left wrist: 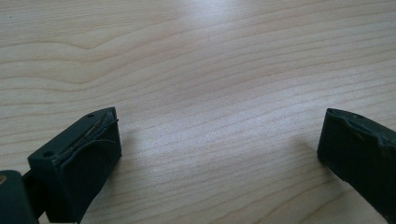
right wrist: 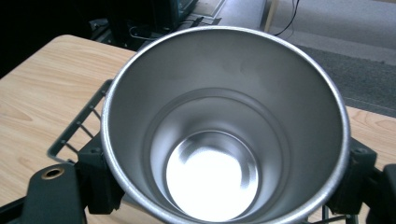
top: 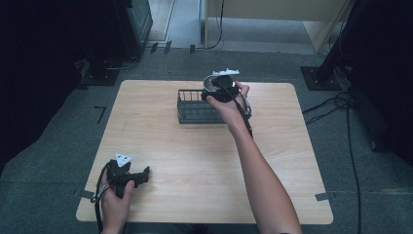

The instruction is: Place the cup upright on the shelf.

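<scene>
Two hand-held grippers at work
The right gripper (top: 214, 90) is reaching forward, jaws clamping something; the left gripper (top: 139, 175) is resting, jaws spread wide.

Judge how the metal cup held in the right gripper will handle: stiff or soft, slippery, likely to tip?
The metal cup looks like thin polished steel, so probably stiff and light when empty. Its smooth, shiny wall could slip between the right gripper jaws, which press it from both sides. It narrows towards the base, so it may tip fairly easily if set down in the wire basket.
</scene>
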A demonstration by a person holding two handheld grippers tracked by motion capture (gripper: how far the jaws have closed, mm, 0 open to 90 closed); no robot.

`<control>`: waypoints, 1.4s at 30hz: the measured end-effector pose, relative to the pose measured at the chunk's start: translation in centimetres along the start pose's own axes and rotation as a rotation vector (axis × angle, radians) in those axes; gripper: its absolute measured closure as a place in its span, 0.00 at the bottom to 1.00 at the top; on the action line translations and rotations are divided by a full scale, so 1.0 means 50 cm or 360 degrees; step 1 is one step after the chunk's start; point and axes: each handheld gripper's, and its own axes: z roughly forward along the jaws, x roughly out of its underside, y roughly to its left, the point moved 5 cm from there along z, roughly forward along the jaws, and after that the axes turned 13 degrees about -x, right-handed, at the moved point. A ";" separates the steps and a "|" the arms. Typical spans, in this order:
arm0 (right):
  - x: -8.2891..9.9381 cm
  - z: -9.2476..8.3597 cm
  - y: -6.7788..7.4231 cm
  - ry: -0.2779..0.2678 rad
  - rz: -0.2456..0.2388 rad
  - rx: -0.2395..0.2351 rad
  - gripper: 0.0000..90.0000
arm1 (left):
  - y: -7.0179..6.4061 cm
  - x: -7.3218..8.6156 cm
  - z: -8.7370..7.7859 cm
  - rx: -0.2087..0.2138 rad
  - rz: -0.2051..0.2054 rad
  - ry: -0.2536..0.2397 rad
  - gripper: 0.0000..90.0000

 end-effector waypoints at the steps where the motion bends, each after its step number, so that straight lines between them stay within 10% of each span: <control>1: 0.001 0.007 -0.004 0.0000 0.0004 0.0013 0.20 | 0.000 0.000 0.000 0.0000 0.0000 0.0001 0.00; 42: 0.059 0.081 -0.027 0.0102 0.0064 0.0043 0.20 | -0.001 0.000 0.000 0.0007 0.0010 0.0000 0.00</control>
